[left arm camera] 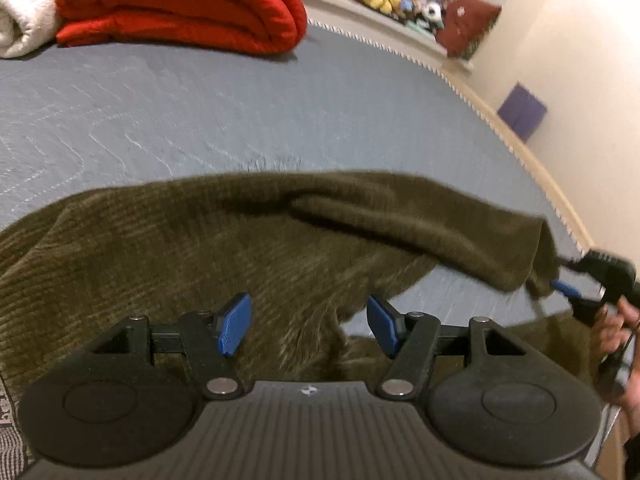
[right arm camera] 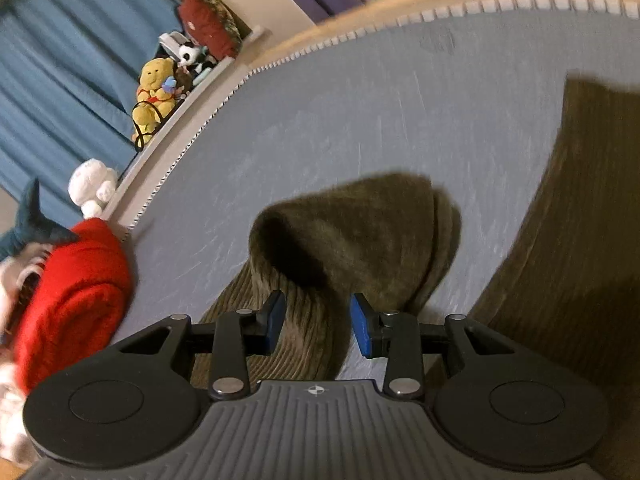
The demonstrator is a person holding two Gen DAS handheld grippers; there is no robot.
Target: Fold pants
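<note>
Pants (left arm camera: 240, 240) beneath open left tongs (left arm camera: 308, 324), right tongs (right arm camera: 318, 328) parted

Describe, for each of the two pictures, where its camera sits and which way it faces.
Left wrist: on the left tool, facing across olive corduroy pants on a grey-blue bed cover; the right tool and hand show.
Right wrist: on the right tool, over a pant leg, jaws open.
Shared: pants, bed cover, folded red blanket.
</note>
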